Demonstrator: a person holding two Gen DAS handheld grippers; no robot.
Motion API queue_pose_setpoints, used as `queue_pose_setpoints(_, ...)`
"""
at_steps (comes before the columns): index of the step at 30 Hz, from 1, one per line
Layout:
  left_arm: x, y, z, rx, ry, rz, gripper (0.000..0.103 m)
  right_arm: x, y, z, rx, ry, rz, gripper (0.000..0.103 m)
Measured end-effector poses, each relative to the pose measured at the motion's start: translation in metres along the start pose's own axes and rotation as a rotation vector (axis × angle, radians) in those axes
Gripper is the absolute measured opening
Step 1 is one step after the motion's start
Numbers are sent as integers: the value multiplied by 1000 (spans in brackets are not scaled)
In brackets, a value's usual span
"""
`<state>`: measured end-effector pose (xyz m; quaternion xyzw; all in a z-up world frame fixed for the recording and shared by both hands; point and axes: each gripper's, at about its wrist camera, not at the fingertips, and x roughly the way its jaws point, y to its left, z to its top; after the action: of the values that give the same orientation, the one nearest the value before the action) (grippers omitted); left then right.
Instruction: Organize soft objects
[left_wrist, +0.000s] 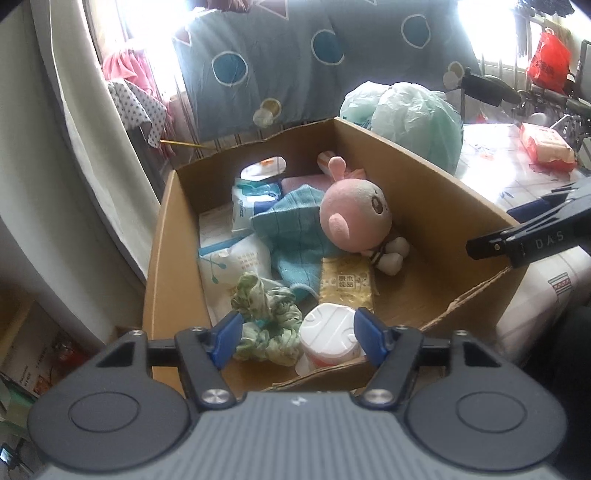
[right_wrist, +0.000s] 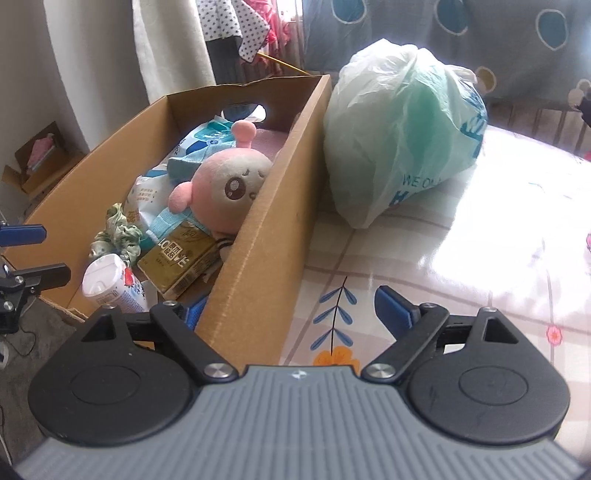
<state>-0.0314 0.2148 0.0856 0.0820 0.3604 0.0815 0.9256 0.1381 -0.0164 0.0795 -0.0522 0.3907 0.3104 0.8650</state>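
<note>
A cardboard box (left_wrist: 424, 177) holds a pink plush doll (left_wrist: 354, 210), a blue knit cloth (left_wrist: 295, 236), a green scrunchie (left_wrist: 266, 317), tissue packs (left_wrist: 236, 266), a gold pack (left_wrist: 345, 282) and a white-lidded tub (left_wrist: 328, 332). My left gripper (left_wrist: 297, 338) is open over the box's near end, its jaws on either side of the scrunchie and tub, holding nothing. My right gripper (right_wrist: 291, 306) is open and straddles the box's right wall (right_wrist: 266, 236), one pad inside, one outside. The doll (right_wrist: 229, 188) shows in the right wrist view too.
A full green plastic bag (right_wrist: 399, 140) sits on the bed sheet (right_wrist: 461, 266) against the box's far right side. A patterned quilt (left_wrist: 295, 62) hangs behind. A wet-wipe pack (left_wrist: 546, 147) lies far right. A smaller cardboard box (right_wrist: 40, 162) stands on the floor at left.
</note>
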Motion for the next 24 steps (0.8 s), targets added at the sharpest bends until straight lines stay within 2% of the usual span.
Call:
queue_pose_setpoints(10, -3, 10, -13, -83, -44, -6, 68, -5, 7, -5, 10, -7, -25, 88)
queue_pose_setpoints(13, -3, 7, -12, -83, -40, 16, 68, -5, 7, -7, 11, -25, -21, 88)
queue_pose_setpoints(16, -4, 4, -11, -77, -33, 43, 68, -4, 7, -4, 17, -3, -16, 88)
queue_pose_setpoints(20, -4, 1, -9, -75, -19, 66, 68, -7, 11, -5, -42, -33, -19, 88)
queue_pose_setpoints(24, -5, -2, -10, -86, -20, 99, 68, -6, 4, -8, -5, -47, 23, 88)
